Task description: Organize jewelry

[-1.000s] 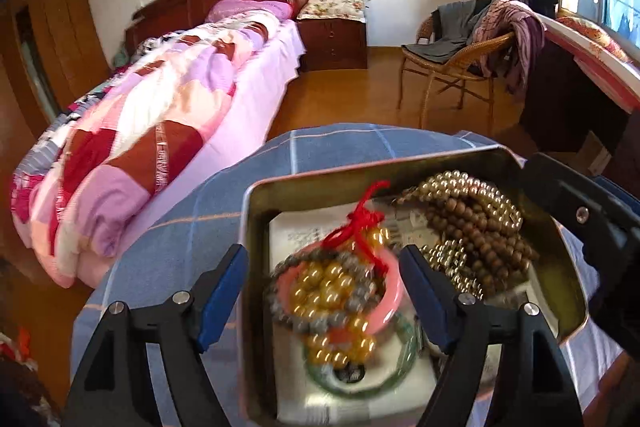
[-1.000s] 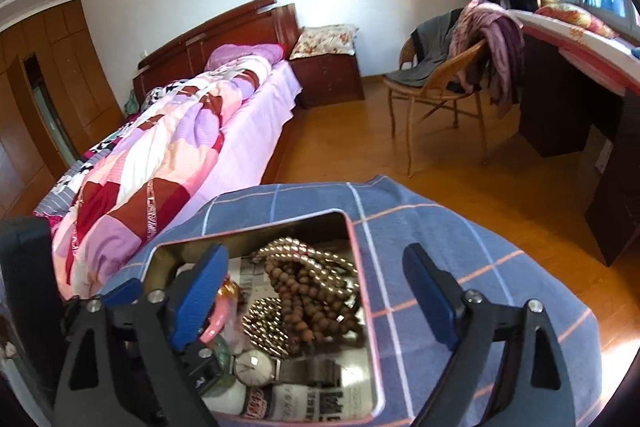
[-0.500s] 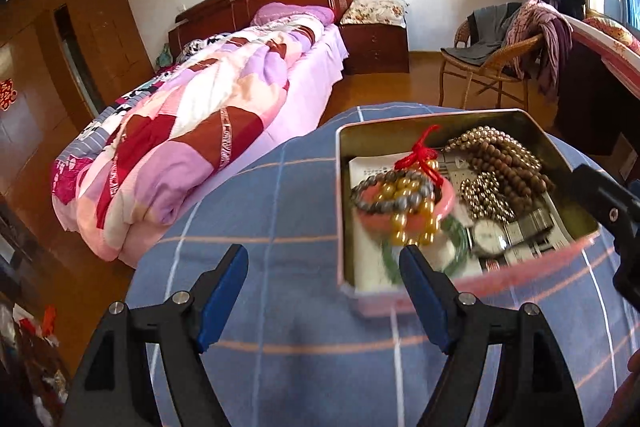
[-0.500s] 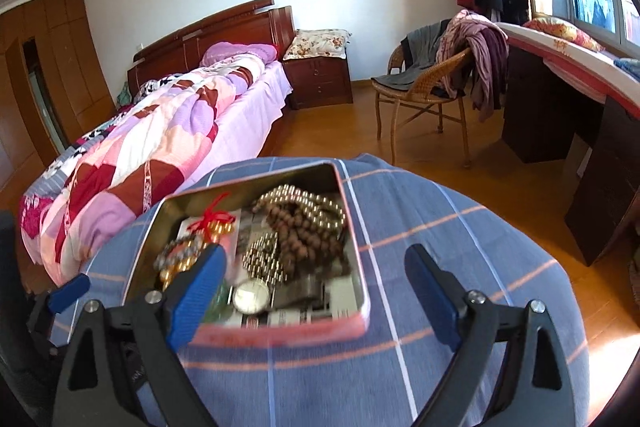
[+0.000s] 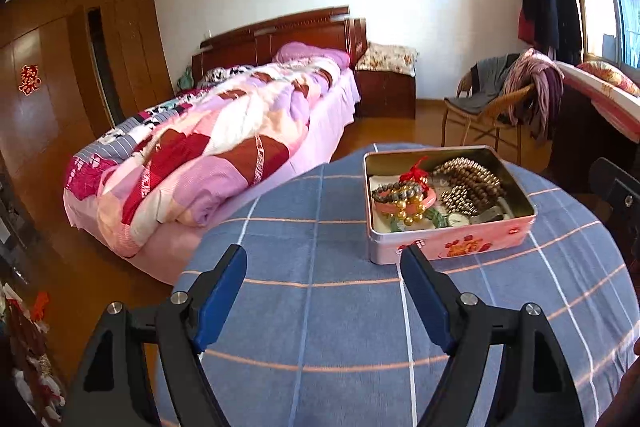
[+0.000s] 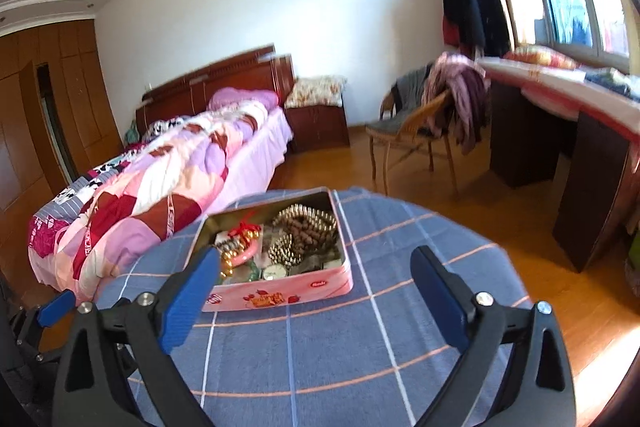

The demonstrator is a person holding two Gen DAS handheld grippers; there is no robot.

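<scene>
A pink metal tin (image 5: 452,247) (image 6: 280,297) stands open on a round table with a blue checked cloth (image 5: 320,307) (image 6: 320,367). It holds brown bead strands (image 5: 472,179) (image 6: 310,227), a pink bangle with yellow and grey bead bracelets (image 5: 404,197) (image 6: 236,255), a red tassel (image 5: 416,171), a green bracelet and a wristwatch (image 5: 456,219) (image 6: 274,271). My left gripper (image 5: 324,287) is open and empty, pulled back from the tin. My right gripper (image 6: 316,283) is open and empty, also back from the tin.
A bed with a patchwork quilt (image 5: 208,147) stands left of the table. A wicker chair draped with clothes (image 6: 424,123) and a dark desk (image 6: 560,147) are to the right. The floor is wood.
Both grippers have drawn back and up from the tin. The tin looks smaller and farther away, and the jewelry lies inside it.
</scene>
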